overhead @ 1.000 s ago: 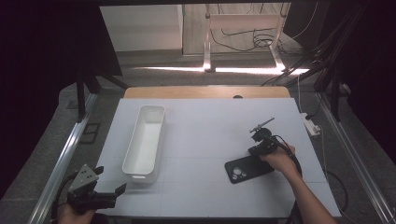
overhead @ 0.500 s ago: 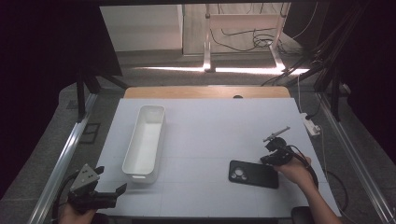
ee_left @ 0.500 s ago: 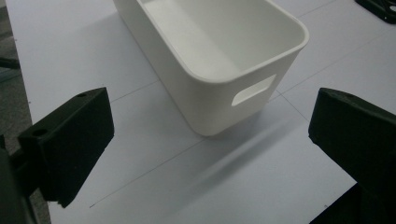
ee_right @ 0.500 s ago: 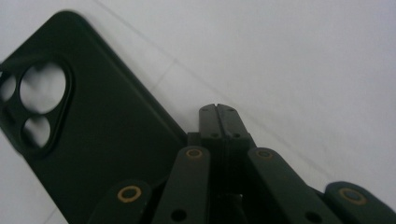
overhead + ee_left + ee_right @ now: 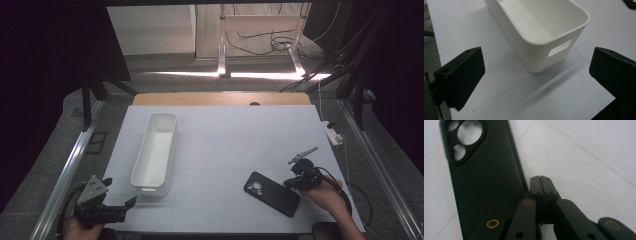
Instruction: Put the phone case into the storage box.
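white tabletop (image 5: 225, 145) is carrying a phone case (image 5: 271, 193) at five o'clock, the clenched, empty right gripper (image 5: 541, 185) nudging its edge, seemingly to slide it, while the left gripper (image 5: 120, 206) is waiting released by the bin (image 5: 155, 151).

The high view looks forward and down from above the person's side, far enough to take in both tongs and the whole table (image 5: 225, 130). The left gripper (image 5: 536, 82) view sits low, facing the white bin (image 5: 541, 27) just ahead of its jaws. The right gripper (image 5: 541, 182) view hangs very near the black phone case (image 5: 486, 177) beside its jaws; the high view shares both objects.
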